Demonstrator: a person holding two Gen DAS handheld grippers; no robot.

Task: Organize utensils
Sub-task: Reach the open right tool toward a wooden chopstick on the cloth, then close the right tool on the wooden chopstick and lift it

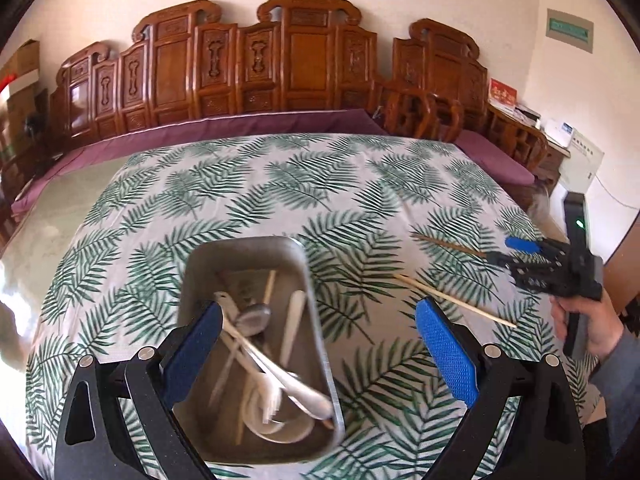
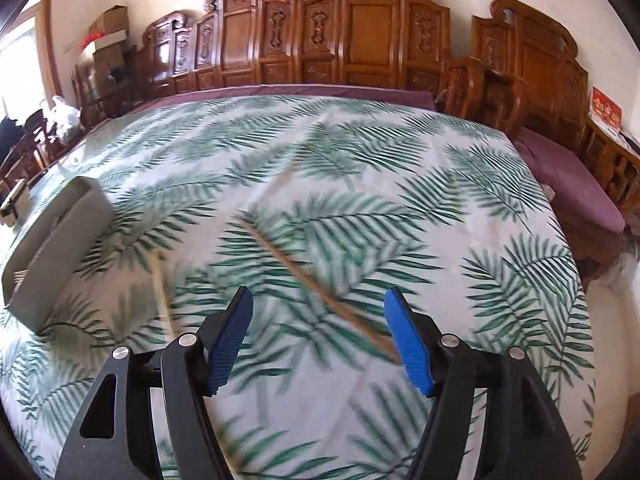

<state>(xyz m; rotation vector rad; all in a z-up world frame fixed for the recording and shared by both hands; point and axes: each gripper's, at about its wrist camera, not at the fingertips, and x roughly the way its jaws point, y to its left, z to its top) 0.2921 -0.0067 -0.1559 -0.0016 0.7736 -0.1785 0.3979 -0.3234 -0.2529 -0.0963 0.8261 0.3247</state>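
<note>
A metal tray (image 1: 316,320) on the leaf-print cloth holds white spoons (image 1: 276,376), a metal spoon (image 1: 252,318) and chopsticks. My left gripper (image 1: 320,332) is open above the tray's near end, holding nothing. A pale chopstick (image 1: 452,300) and a dark brown chopstick (image 1: 448,243) lie on the cloth to the right. My right gripper (image 1: 504,252) shows at the dark chopstick's near end. In the right wrist view the right gripper (image 2: 320,336) is open, with the brown chopstick (image 2: 312,280) running between its fingers. The pale chopstick (image 2: 162,292) and tray (image 2: 52,248) lie to its left.
The leaf-print tablecloth (image 1: 320,184) covers the table. A purple-cushioned carved wooden bench (image 1: 256,72) runs behind it. A wooden chair (image 1: 420,112) stands at the table's far right. Cardboard boxes (image 2: 108,32) sit at the far left.
</note>
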